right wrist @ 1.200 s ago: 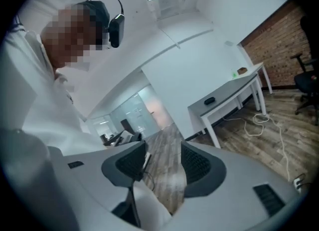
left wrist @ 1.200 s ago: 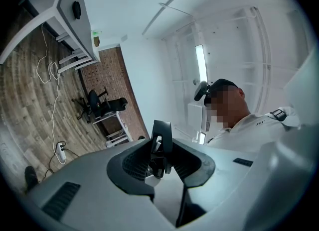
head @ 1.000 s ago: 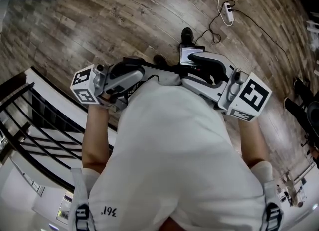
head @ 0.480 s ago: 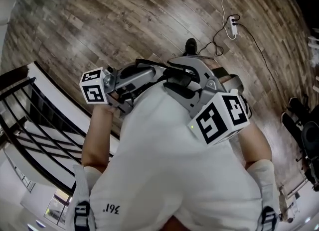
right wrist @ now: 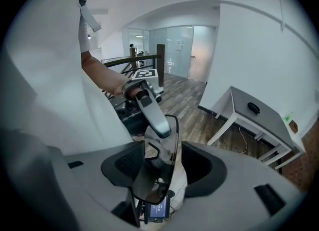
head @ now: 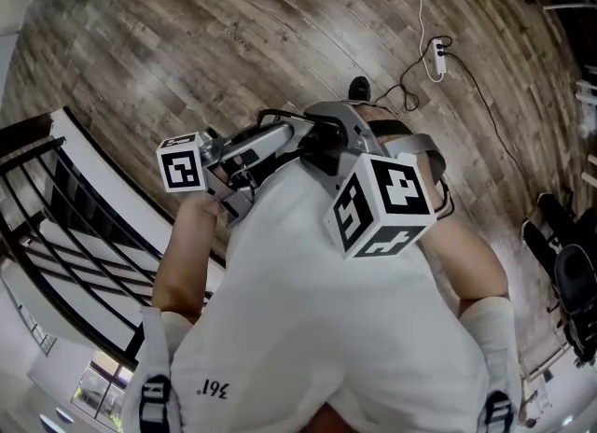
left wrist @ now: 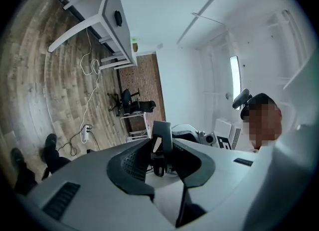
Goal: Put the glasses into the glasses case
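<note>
A wooden floor (head: 187, 39) fills the head view, and over it stands a person in a white shirt (head: 317, 328) beside a black railing (head: 56, 226). A grey-topped table (right wrist: 271, 120) stands well apart from the person. Both grippers are raised close together in front of the chest. The right gripper (right wrist: 162, 168) points downward, its jaws partly spread and pinching the dark lens of the glasses (right wrist: 152, 175), which stands tilted between the pads. The left gripper (left wrist: 162, 156) lies level, its jaws closed on a thin dark part of the same glasses. The small dark glasses case (right wrist: 253, 107) lies on the table. A white power strip (head: 437, 56) lies on the floor.
</note>
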### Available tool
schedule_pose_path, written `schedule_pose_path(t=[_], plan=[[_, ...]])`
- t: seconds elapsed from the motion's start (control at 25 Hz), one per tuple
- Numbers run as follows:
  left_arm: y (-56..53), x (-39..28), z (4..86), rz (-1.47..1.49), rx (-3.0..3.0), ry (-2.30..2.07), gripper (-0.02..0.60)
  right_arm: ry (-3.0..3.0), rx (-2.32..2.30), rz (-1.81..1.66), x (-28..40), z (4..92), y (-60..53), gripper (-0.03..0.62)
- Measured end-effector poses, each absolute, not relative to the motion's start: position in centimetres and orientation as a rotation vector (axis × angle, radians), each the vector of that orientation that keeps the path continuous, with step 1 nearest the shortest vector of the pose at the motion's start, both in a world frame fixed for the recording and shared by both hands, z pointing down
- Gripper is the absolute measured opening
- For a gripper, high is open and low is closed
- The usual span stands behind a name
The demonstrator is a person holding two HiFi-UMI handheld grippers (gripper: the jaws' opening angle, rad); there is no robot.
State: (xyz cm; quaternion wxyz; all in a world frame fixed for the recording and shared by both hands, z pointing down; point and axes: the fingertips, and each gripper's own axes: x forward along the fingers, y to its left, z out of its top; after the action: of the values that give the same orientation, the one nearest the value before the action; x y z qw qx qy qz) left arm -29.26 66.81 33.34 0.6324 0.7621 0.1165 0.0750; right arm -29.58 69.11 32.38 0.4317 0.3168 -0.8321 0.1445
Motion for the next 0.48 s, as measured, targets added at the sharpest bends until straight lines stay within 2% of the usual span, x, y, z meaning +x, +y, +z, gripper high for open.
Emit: schedule_pose_path(t=[0.2, 0.48], plan=[[65.5, -29.3, 33.2, 0.121, 1.770, 0.198, 0.124, -1.999, 0.850, 0.326, -29.2, 32.8, 67.9, 0.216], [62.8, -27.1, 30.9, 0.014, 1.906, 0.095, 0.123, -1.816, 0.993, 0.094, -26.9, 32.0, 64.9, 0.216]])
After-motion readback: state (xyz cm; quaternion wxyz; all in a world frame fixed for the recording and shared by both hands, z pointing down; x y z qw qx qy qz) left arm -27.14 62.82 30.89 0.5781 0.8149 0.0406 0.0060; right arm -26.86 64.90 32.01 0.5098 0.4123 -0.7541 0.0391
